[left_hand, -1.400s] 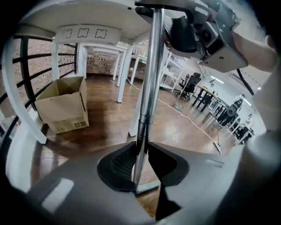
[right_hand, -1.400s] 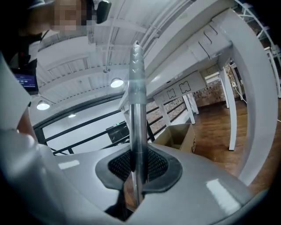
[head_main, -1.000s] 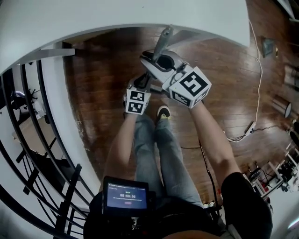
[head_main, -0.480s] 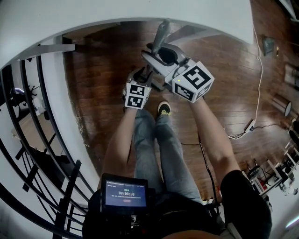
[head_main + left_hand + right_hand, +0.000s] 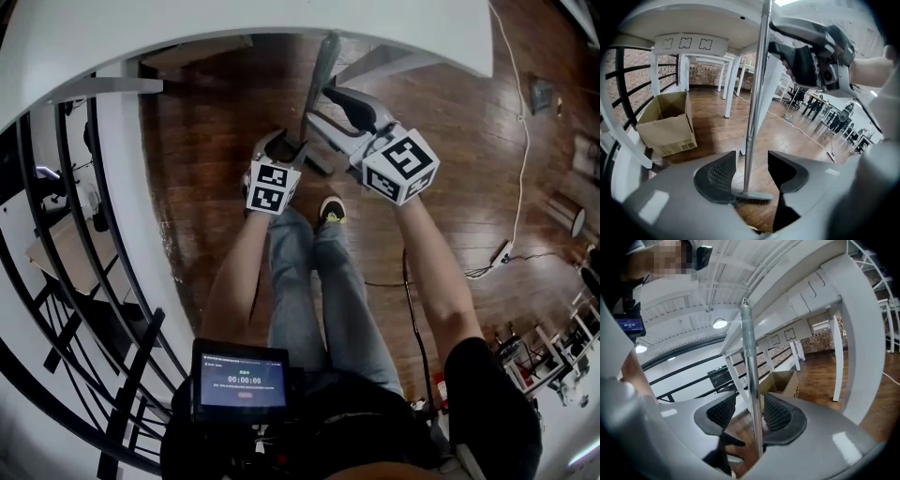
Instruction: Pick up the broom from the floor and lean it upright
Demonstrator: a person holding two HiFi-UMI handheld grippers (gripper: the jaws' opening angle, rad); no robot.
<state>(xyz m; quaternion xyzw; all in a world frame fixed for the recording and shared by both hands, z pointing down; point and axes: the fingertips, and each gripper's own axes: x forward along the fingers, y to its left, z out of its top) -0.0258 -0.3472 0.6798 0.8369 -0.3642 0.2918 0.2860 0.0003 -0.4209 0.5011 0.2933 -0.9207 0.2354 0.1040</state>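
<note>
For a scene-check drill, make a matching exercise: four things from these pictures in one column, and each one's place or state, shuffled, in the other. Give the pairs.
Things:
1. broom
2. cardboard box
3. white cable
4. small screen

Places or states:
a. trails across the boards at the right of the head view
b. lit, low in the head view
c. upright, head on the wood floor
d. open, beside a white table leg

Pairs: 1-c, 2-d, 3-a, 4-b
</note>
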